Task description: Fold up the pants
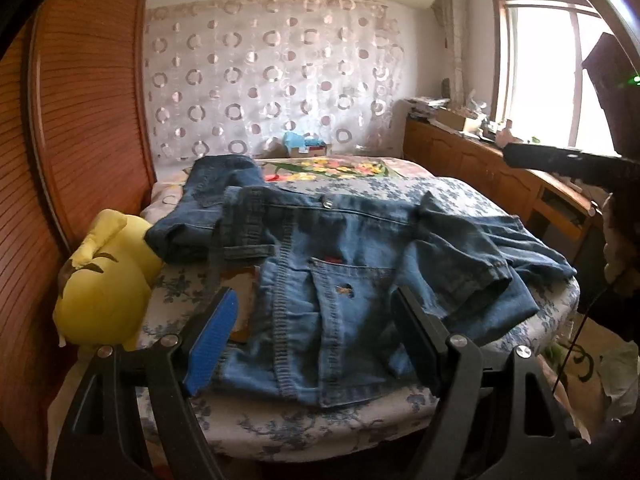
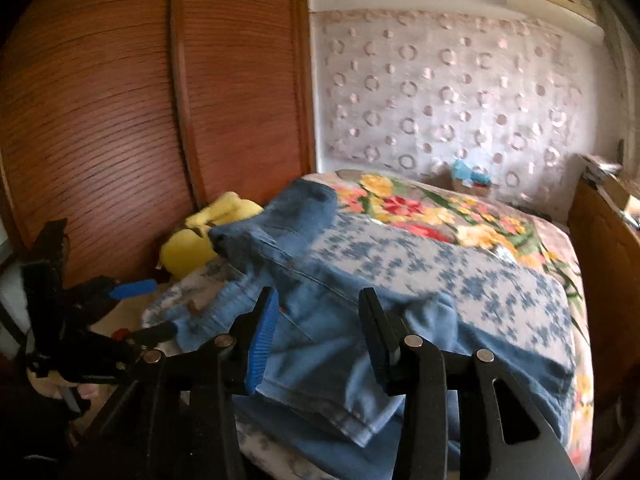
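Blue denim pants (image 1: 340,256) lie crumpled and partly folded on the bed, waistband toward the far side, a back pocket facing up, one leg bunched toward the far left. My left gripper (image 1: 316,320) is open and empty, just above the near edge of the pants. My right gripper (image 2: 318,320) is open and empty above a pant leg (image 2: 340,344) at the bed's near edge. The right gripper shows at the right edge of the left wrist view (image 1: 560,162). The left gripper shows at the left of the right wrist view (image 2: 148,312).
A yellow plush toy (image 1: 108,280) lies at the bed's left side against the wooden wardrobe (image 1: 80,120). The bed (image 1: 320,420) has a blue-flowered sheet and a bright floral blanket (image 2: 440,216). A wooden cabinet (image 1: 480,164) with clutter runs along the right under the window.
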Available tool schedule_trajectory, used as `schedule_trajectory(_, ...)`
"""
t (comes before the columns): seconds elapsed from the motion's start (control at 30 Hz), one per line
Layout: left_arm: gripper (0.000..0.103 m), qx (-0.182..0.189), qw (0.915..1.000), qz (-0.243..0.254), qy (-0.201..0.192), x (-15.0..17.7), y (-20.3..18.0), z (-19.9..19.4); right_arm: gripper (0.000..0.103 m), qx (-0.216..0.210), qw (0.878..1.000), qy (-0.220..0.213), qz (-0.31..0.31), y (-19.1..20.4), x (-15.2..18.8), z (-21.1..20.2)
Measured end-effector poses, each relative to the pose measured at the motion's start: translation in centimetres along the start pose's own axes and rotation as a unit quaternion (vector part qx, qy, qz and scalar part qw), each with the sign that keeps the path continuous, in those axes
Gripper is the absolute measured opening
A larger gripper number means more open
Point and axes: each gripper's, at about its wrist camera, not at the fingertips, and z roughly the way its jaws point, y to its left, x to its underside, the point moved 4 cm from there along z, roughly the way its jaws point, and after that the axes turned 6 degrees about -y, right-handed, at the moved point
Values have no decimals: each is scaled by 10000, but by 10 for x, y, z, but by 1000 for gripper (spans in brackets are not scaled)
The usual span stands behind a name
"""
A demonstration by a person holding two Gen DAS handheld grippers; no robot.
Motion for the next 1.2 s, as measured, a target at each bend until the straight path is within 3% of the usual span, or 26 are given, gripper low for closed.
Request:
schedule_trajectory(0.2, 79, 291, 9993, 163, 160, 8, -28, 15, 43, 313, 9988, 318, 201, -8, 21, -2)
schedule_trajectory(0.47, 77, 678, 9957, 354, 531, 33, -54, 44, 44, 330, 9955, 726, 521, 4, 46, 10)
schedule_trajectory(0.63, 57, 707, 9944, 351, 702, 41, -56, 57, 45, 331, 9933, 837, 723, 9, 48, 12)
schedule_trajectory(0.83, 18, 781, 9927, 384, 830, 43, -57, 65, 45, 73, 9902, 1053, 919, 11, 51, 22)
schedule_trajectory(0.93, 15, 776, 9940, 338, 689, 35, -54, 58, 9, -192, 9903, 1036, 906, 19, 42, 26)
schedule_trajectory(1.2, 12, 506, 9986, 165, -36, -5, -24, -2, 6, -544, 9968, 258, 524, 51, -47, 15)
